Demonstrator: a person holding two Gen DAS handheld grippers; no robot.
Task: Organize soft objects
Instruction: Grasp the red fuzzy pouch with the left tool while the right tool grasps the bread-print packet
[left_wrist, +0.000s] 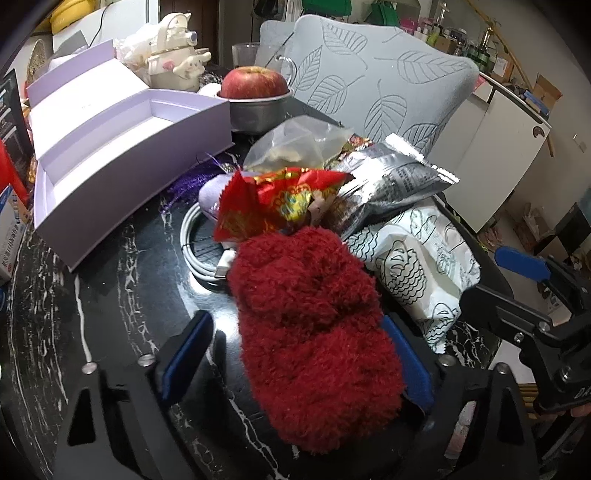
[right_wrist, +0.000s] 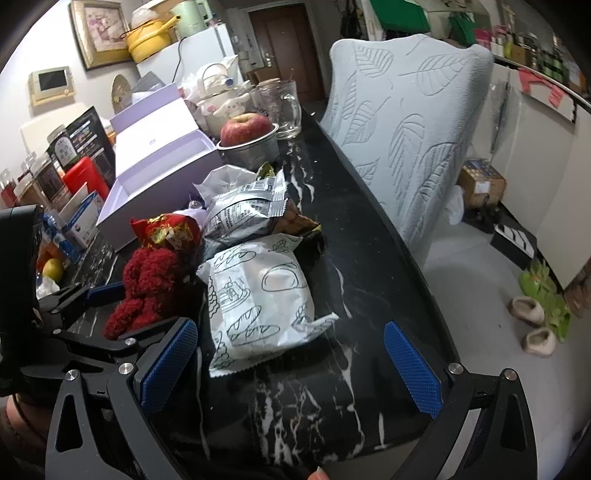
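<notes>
- Red fuzzy sock (left_wrist: 314, 339) is lying between the blue pads of the left claw (left_wrist: 295, 363) — the jaws are standing wide, only the right pad touching the fluff.
- Right claw (right_wrist: 291, 373) is hovering open over the black marbled bench (right_wrist: 351, 369), holding nothing.
- White bread packet (right_wrist: 258, 306) is lying just ahead of the right claw, beside the sock.
- Red snack bag (left_wrist: 273, 199) and silver packet (left_wrist: 391, 177) are sitting behind the sock — the open lavender box (left_wrist: 122, 162) is resting further left.
</notes>
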